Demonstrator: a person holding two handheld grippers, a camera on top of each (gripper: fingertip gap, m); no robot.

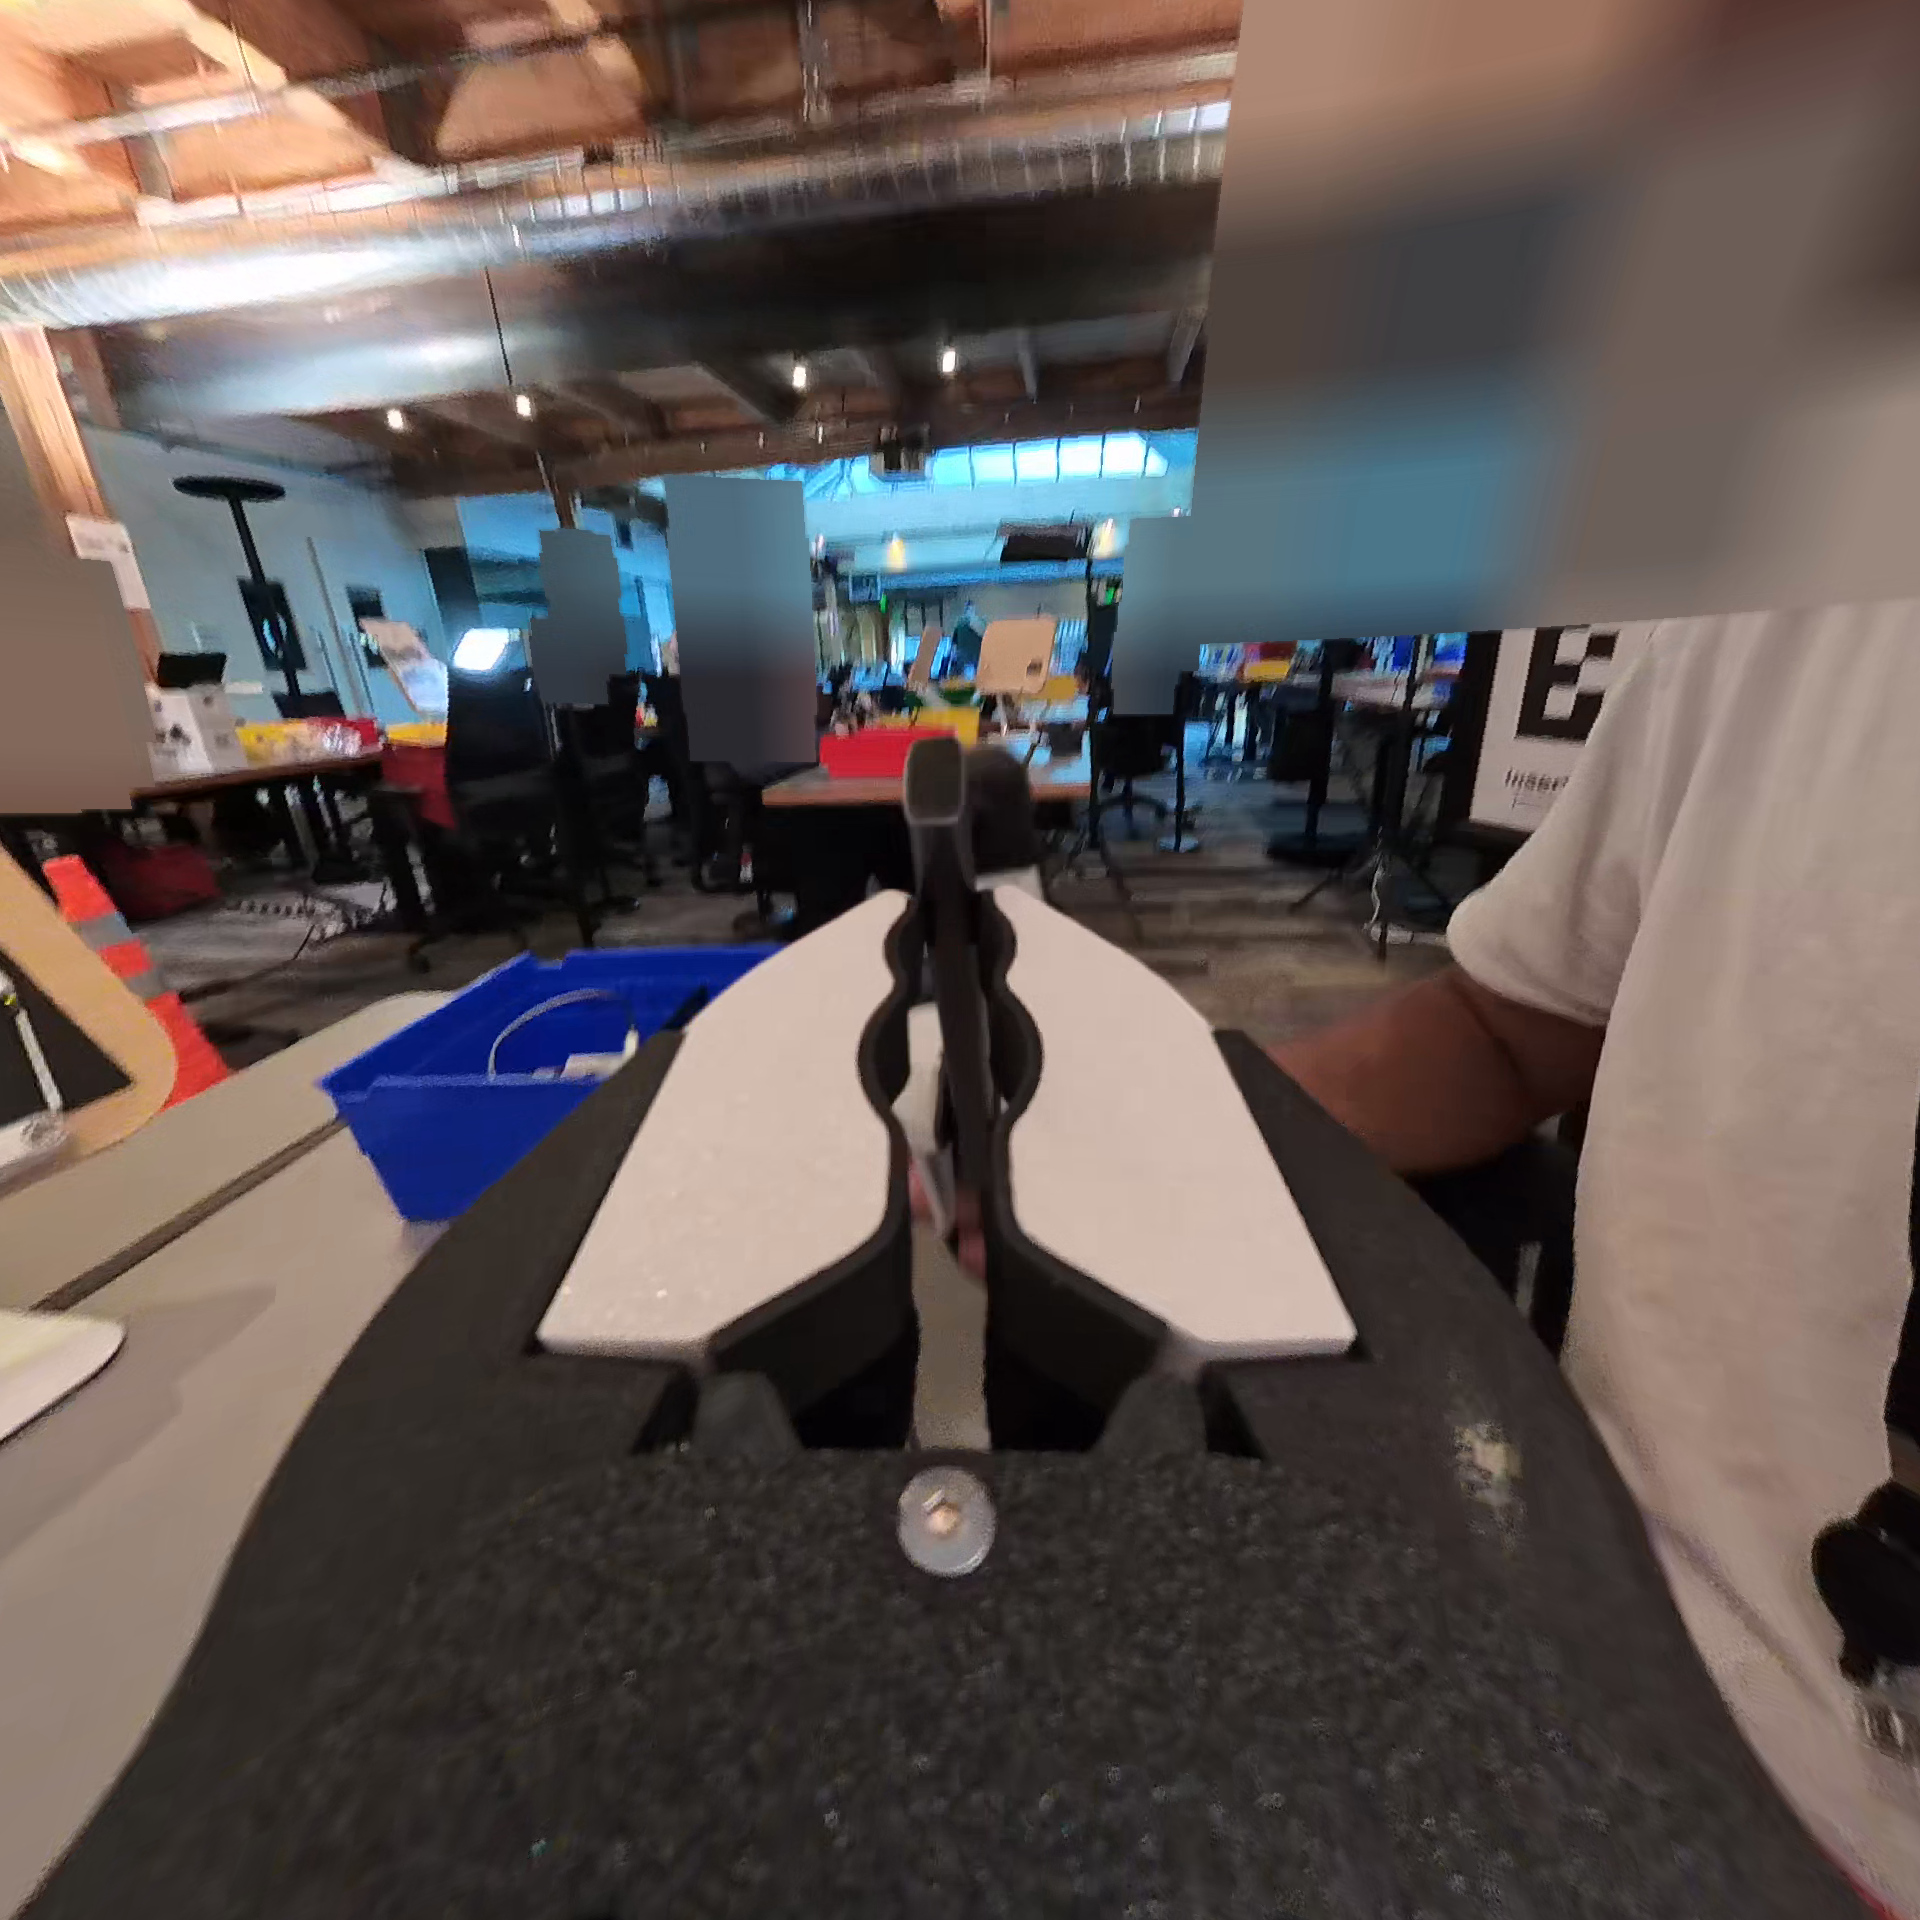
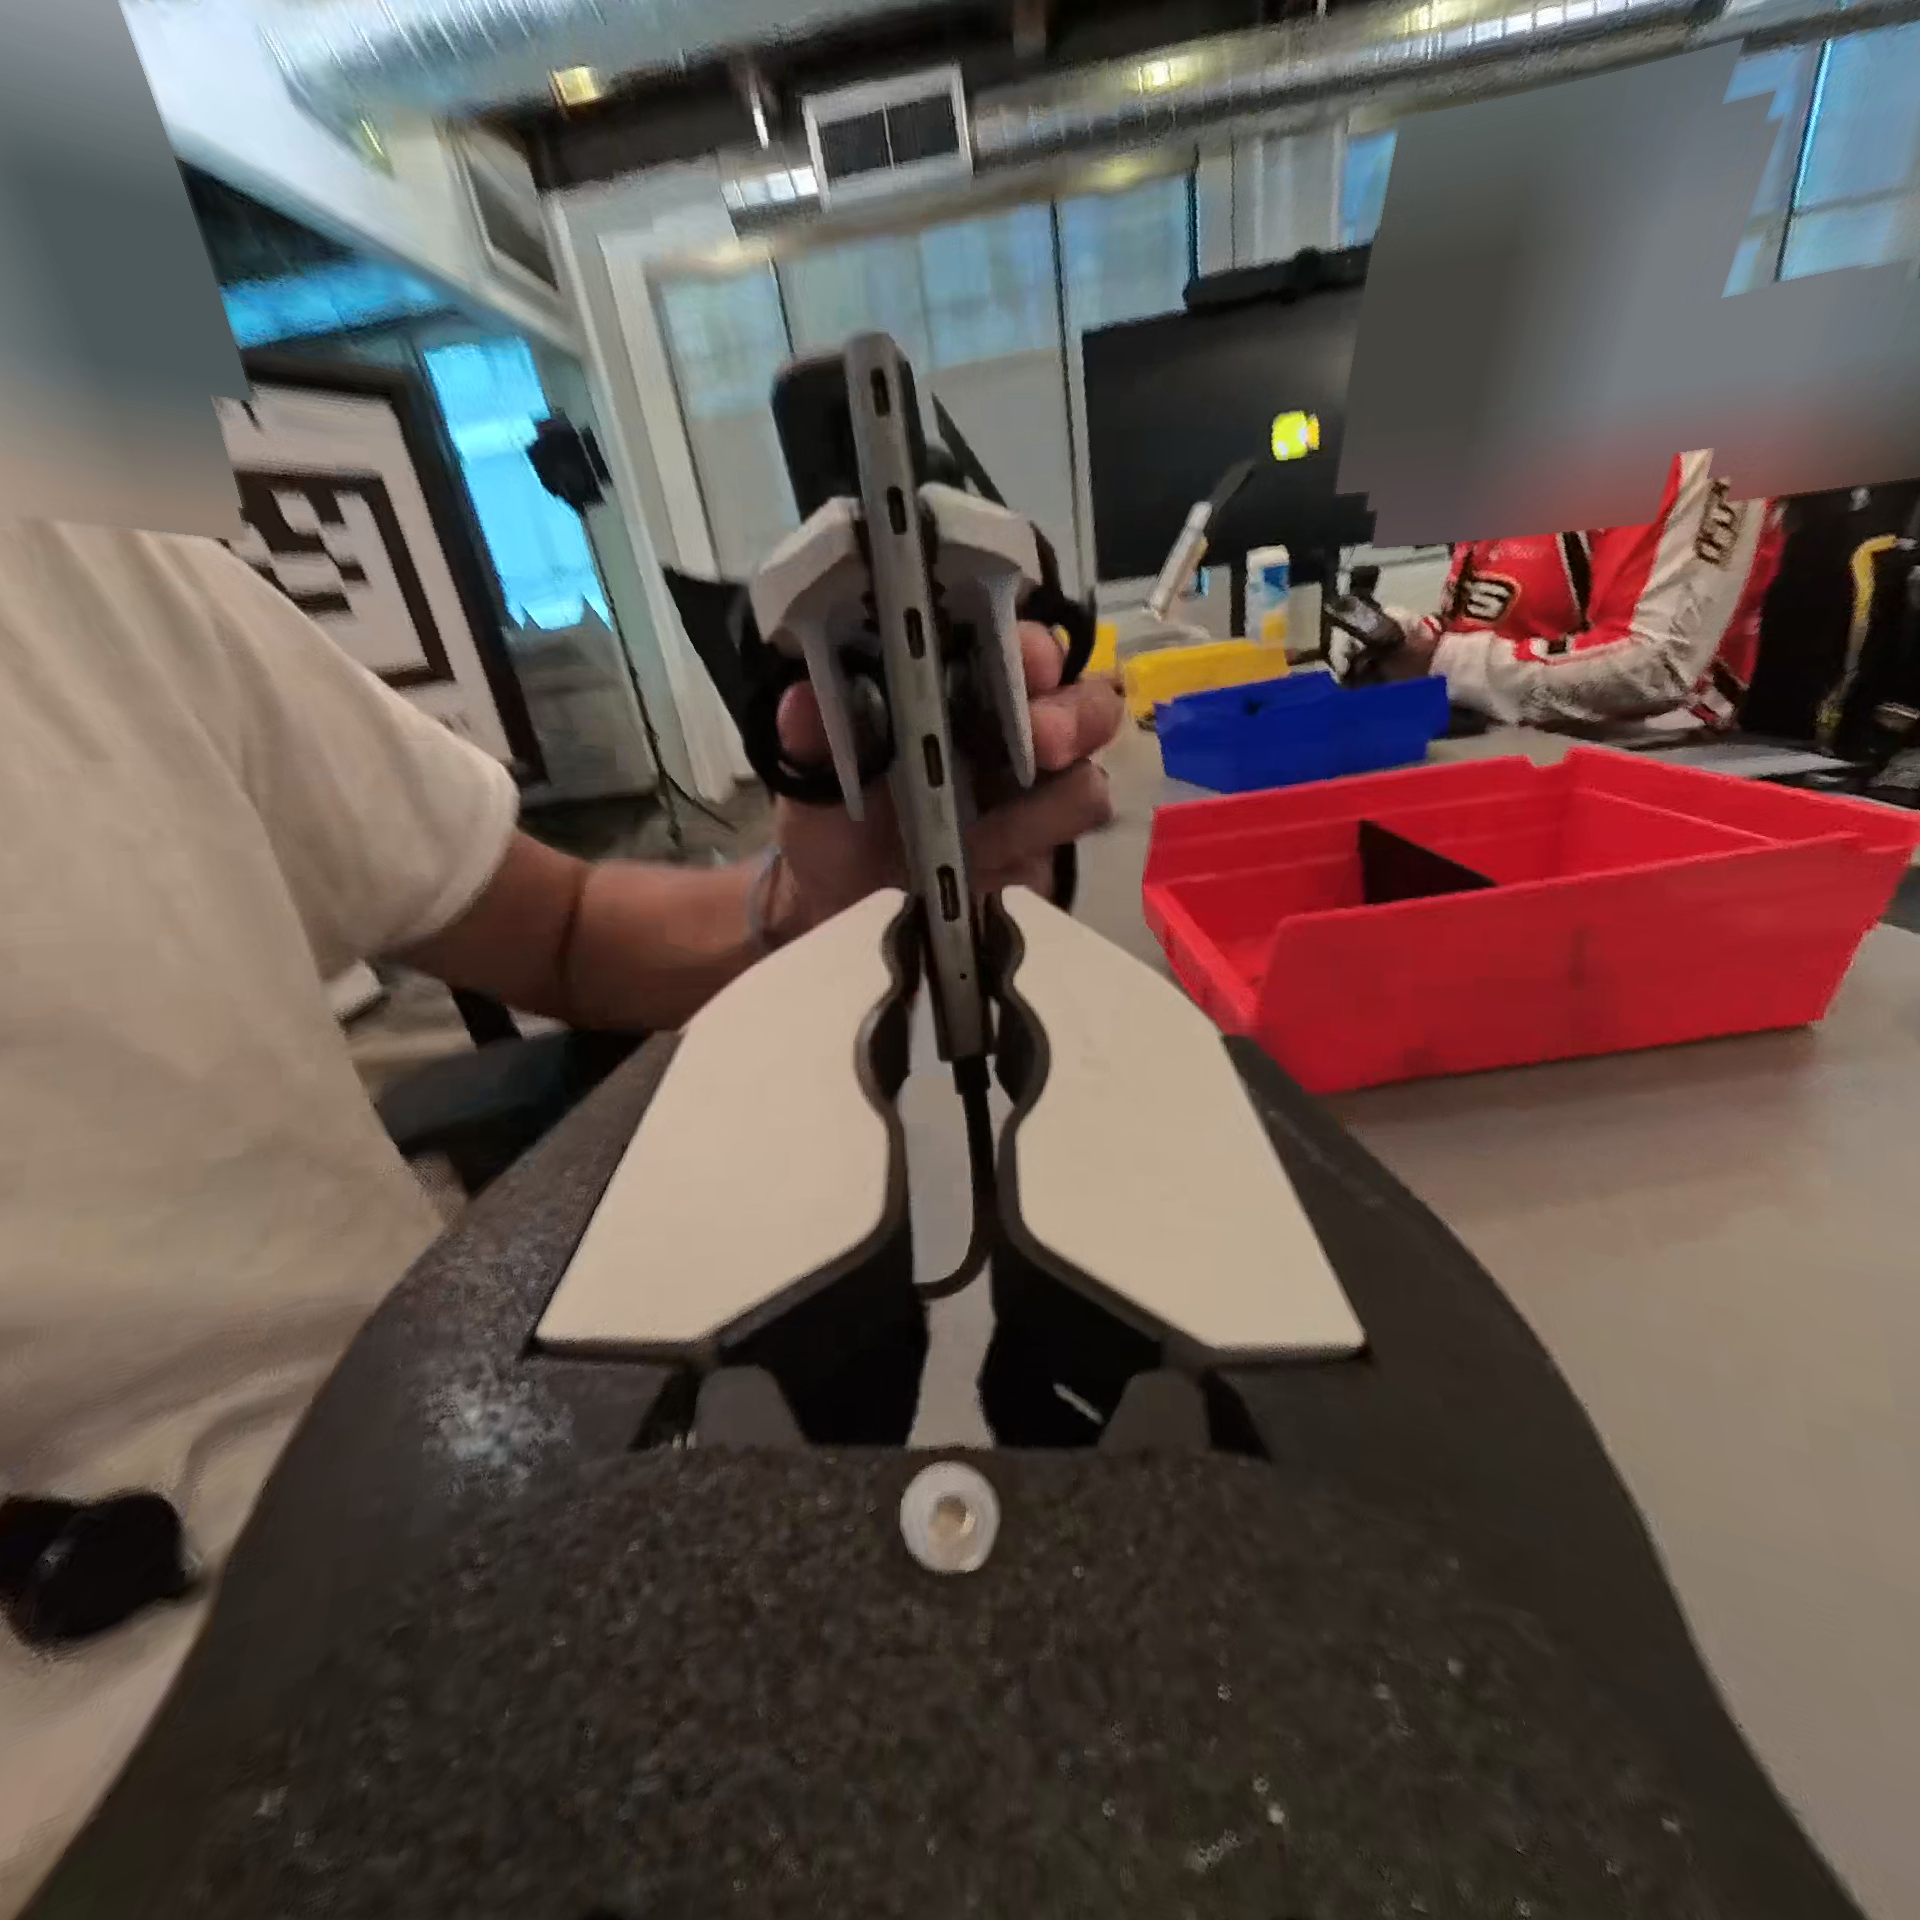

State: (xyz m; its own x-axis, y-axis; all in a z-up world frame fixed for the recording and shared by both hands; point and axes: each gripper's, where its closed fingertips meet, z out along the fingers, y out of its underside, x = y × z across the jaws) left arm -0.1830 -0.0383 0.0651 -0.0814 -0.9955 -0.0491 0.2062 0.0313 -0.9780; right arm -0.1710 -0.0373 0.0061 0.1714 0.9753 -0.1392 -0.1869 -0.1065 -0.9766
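A slim grey hub with a row of ports on its edge and a black cable at its near end is held up in the air between both grippers. My right gripper is shut on the hub's cable end. My left gripper, held in a hand, shows farther off in the right wrist view, clamped on the hub's middle. In the left wrist view my left gripper is shut on the same hub, seen edge-on, its end sticking out past the fingertips.
A red bin with a black divider stands on the grey table to the right, with a blue bin and a yellow bin behind it. Another blue bin holding a cable sits at the left. A person in a white T-shirt holds the grippers; a seated person in a red jacket is beyond. My right fingertips sit around 7 cm from my left ones.
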